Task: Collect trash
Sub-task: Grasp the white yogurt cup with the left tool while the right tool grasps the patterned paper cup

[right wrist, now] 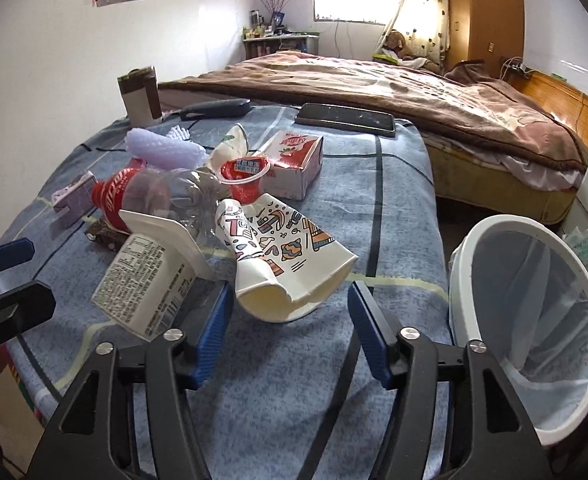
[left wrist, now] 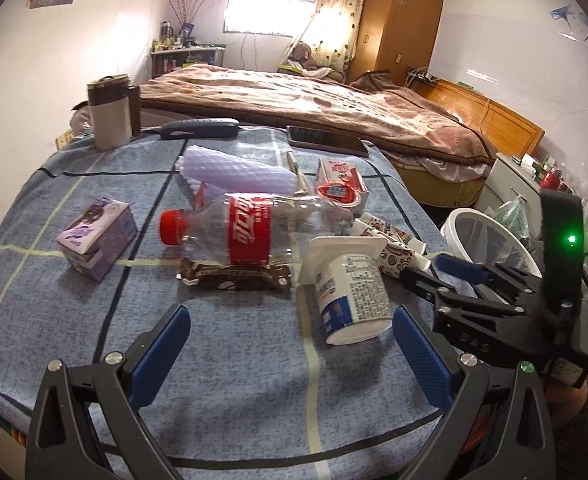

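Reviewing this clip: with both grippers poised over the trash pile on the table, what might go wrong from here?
The right gripper frames the crushed patterned paper cup, which leans on the white yogurt tub; closing may nudge the tub or pinch only a flimsy rim. The empty cola bottle lies on its side and could roll if bumped. The phone lies near the pile and is not trash.

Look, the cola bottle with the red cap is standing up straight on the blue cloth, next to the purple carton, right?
Not quite. The cola bottle is lying on its side, not standing up; the left wrist view shows it flat, its red cap pointing toward the purple carton. The rest is right: it rests on the blue cloth.
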Action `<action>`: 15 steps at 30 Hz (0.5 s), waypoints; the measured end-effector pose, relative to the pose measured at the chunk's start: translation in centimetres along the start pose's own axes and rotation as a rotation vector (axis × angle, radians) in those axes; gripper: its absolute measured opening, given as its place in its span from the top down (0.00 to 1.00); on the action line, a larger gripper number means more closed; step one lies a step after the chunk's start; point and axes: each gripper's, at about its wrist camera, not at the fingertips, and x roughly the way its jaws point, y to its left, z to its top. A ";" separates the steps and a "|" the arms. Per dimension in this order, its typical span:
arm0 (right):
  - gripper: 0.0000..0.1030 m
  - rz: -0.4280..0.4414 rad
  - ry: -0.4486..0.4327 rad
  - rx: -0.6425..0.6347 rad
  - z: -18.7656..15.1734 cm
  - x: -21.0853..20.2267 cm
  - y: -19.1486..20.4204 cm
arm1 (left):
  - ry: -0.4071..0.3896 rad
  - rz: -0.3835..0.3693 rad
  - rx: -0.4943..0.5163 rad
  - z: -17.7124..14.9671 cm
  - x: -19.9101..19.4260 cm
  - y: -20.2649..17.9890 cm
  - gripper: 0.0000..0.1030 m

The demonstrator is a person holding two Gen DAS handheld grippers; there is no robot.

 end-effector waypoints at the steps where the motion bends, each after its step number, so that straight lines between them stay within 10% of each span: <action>1: 0.57 0.010 0.003 0.000 0.0 0.1 0.0 | 0.003 -0.010 0.004 0.1 0.2 -0.2 0.01; 4: 0.75 0.028 0.010 0.003 0.0 0.3 -0.1 | 0.014 -0.022 0.011 0.4 0.9 -0.7 0.01; 15: 0.76 0.003 -0.008 0.049 0.0 0.0 -1.7 | 0.083 -0.046 0.022 0.7 4.6 -2.1 0.01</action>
